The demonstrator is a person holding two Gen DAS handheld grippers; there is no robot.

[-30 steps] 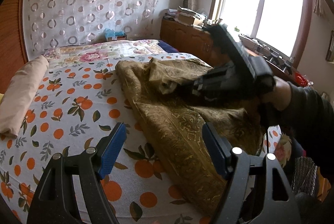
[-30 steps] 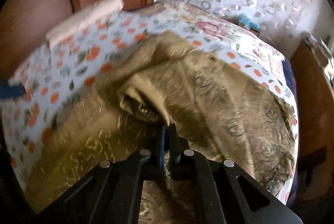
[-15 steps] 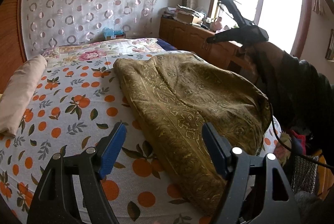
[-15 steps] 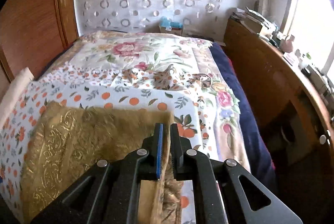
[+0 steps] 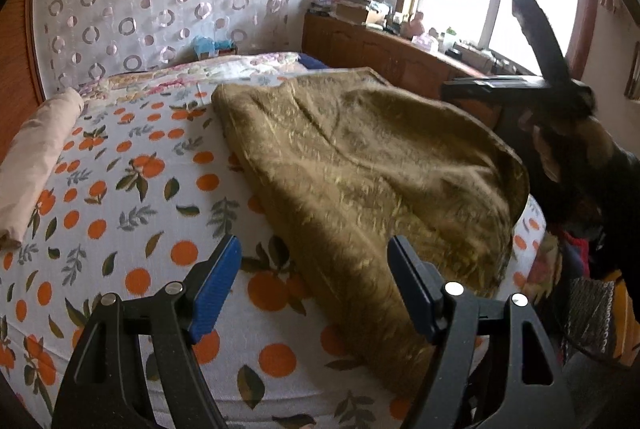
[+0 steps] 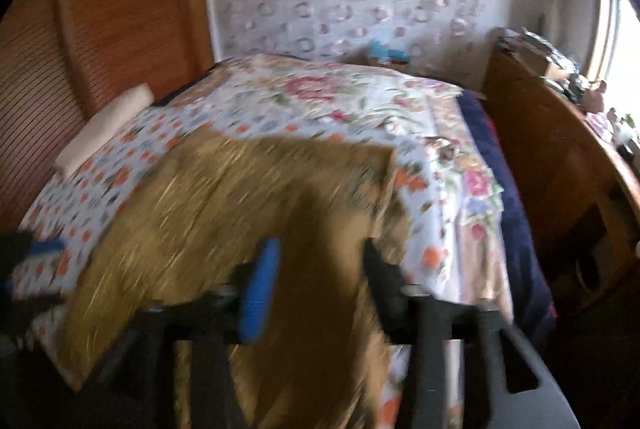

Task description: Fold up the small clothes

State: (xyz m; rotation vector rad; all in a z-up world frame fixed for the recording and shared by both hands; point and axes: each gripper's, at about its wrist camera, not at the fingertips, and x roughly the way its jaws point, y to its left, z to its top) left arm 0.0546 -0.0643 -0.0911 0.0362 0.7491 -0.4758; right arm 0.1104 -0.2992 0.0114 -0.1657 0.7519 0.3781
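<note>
An olive-gold patterned cloth [image 5: 360, 169] lies spread on the bed, its right edge hanging over the side. My left gripper [image 5: 314, 249] hovers open over the bed's near edge, just left of the cloth's near end, with nothing between its blue pads. In the blurred right wrist view my right gripper [image 6: 320, 249] is over the cloth [image 6: 240, 197] with its jaws opening. The cloth shows below the gap, and neither pad presses on it. A hand holds that gripper's black body [image 5: 520, 87] beyond the cloth's right edge.
The bed wears an orange-print sheet [image 5: 120, 189] and a floral quilt [image 6: 320, 97] further back. A beige rolled pillow [image 5: 36, 149] lies along the left. A wooden headboard [image 6: 100, 29] and a cluttered wooden cabinet [image 5: 380, 49] under the window flank the bed.
My right gripper drew the bunched cloth's corner out to the right, then let go and its jaws parted. The cloth now lies spread out. The left gripper stayed put.
</note>
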